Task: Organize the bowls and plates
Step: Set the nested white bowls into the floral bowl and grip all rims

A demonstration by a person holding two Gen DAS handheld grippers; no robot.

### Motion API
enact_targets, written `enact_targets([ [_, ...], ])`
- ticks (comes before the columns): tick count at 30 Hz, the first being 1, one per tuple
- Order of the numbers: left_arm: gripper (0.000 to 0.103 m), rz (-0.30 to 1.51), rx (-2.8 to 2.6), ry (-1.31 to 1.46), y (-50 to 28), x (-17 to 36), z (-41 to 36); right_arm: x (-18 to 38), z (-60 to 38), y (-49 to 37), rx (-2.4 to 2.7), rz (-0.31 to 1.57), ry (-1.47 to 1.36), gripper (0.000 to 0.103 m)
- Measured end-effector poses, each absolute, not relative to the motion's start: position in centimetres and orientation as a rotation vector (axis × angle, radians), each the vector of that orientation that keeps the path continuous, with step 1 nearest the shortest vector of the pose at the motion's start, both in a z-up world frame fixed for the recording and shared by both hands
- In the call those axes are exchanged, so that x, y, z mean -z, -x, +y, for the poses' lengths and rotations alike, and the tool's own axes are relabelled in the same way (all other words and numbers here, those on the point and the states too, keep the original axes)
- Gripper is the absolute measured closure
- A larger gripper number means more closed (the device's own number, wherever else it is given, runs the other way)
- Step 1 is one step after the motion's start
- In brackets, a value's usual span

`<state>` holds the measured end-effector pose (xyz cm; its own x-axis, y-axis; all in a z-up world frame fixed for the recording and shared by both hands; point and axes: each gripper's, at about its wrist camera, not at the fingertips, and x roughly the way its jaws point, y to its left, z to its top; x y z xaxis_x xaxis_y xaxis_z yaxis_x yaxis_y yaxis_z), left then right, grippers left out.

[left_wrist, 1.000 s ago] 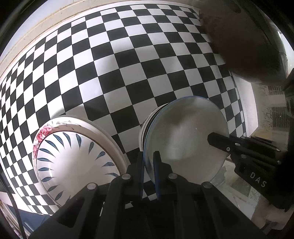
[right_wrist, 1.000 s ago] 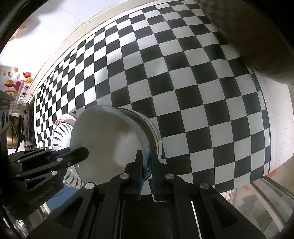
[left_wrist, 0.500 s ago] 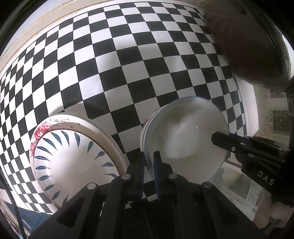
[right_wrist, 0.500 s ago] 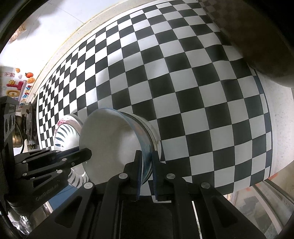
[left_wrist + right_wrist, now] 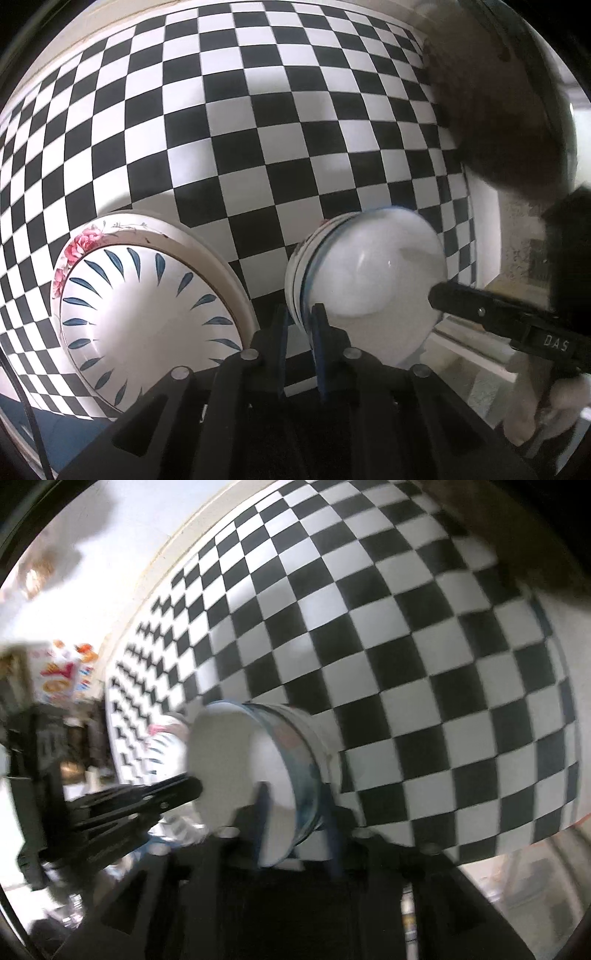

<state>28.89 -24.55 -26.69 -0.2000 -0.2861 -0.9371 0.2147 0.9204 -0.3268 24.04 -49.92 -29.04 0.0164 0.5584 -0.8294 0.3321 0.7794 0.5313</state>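
A white bowl with a blue rim (image 5: 369, 280) sits nested on a stack of white bowls (image 5: 295, 266) on the checkered cloth. My left gripper (image 5: 299, 321) straddles its near rim. Its jaws are opening, with a thin gap beside the rim. My right gripper (image 5: 295, 812) straddles the opposite rim of the same bowl (image 5: 229, 760). Its jaws are opening and stand well apart, not pressing on the rim. A white plate with blue leaf marks (image 5: 147, 314) lies on a pink-flowered plate (image 5: 77, 247) to the left of the bowls.
A black-and-white checkered cloth (image 5: 258, 129) covers the table. A large dark round object (image 5: 498, 92) stands at the far right. The table's edge (image 5: 476, 236) runs just right of the bowls. A colourful box (image 5: 59, 679) stands beyond the table's left end.
The right gripper's jaws have spread wide and let go of the bowl's rim. The left jaws have parted slightly. The bowl has settled lower into the stack.
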Motion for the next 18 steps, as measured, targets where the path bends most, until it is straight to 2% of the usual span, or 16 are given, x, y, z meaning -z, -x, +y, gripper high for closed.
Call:
enact_targets([
  [3,0.085,1.723,0.463,0.133,-29.8,26.8,-23.5,29.8,-51.1,-23.5,-0.216,1.571,-0.832,0.044],
  [5,0.084,1.738,0.478,0.179,-30.4,27.3,-23.2,30.4,-51.9,-23.1,-0.227,1.537,-0.902,0.030],
  [7,0.076,1.757,0.481,0.212,-30.9,28.0,-23.2,31.0,-52.3,-23.0,-0.255,1.523,-0.953,0.024],
  [8,0.076,1.770,0.488,0.228,-31.2,28.4,-23.4,31.4,-52.3,-23.0,-0.279,1.509,-0.979,0.021],
  [11,0.076,1.793,0.517,0.232,-31.5,29.5,-24.1,32.2,-52.1,-23.4,-0.329,1.466,-1.004,0.017],
  [18,0.076,1.868,0.571,0.169,-31.3,32.8,-25.7,35.2,-50.1,-24.2,-0.425,1.482,-0.970,0.013],
])
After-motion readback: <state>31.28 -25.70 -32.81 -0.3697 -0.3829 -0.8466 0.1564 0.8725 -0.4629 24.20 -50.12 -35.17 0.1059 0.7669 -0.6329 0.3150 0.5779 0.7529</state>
